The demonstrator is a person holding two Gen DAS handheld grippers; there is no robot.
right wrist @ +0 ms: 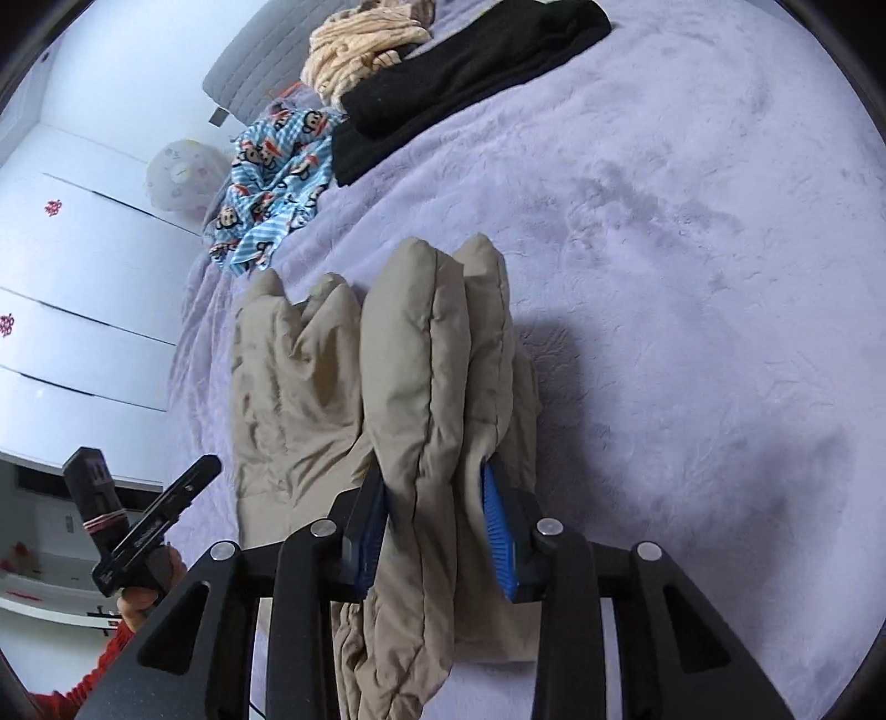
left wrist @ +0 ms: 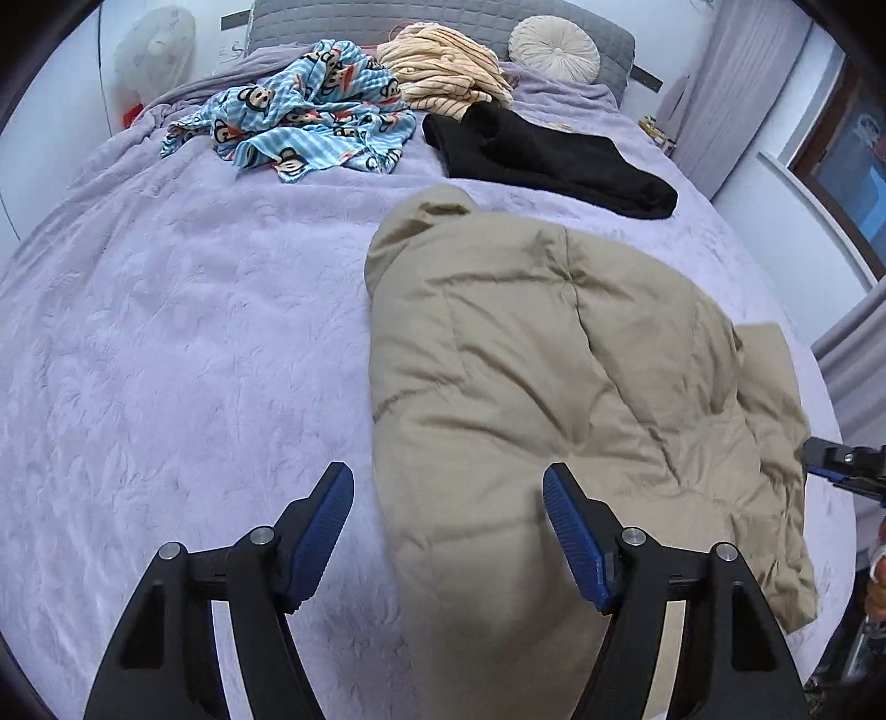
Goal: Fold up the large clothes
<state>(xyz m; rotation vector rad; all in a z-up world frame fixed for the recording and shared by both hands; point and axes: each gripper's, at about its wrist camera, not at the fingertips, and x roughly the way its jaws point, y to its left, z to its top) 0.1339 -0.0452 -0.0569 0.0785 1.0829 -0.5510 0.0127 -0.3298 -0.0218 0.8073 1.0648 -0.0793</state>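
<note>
A beige padded jacket [left wrist: 554,354] lies folded lengthwise on the lilac bedspread [left wrist: 183,343], right of the middle. My left gripper [left wrist: 448,487] is open and empty, hovering over the jacket's near left edge. My right gripper [right wrist: 434,476] is shut on a thick fold of the jacket [right wrist: 426,376] at its right edge and holds that fold raised. The right gripper also shows at the right edge of the left wrist view [left wrist: 847,462]. The left gripper shows at the lower left of the right wrist view [right wrist: 149,520], held by a hand.
At the head of the bed lie a blue monkey-print garment [left wrist: 310,116], a cream striped garment [left wrist: 443,69], a black garment [left wrist: 542,158], a round cream cushion [left wrist: 554,50] and a grey pillow [left wrist: 343,22]. White cabinet doors [right wrist: 66,266] stand left of the bed.
</note>
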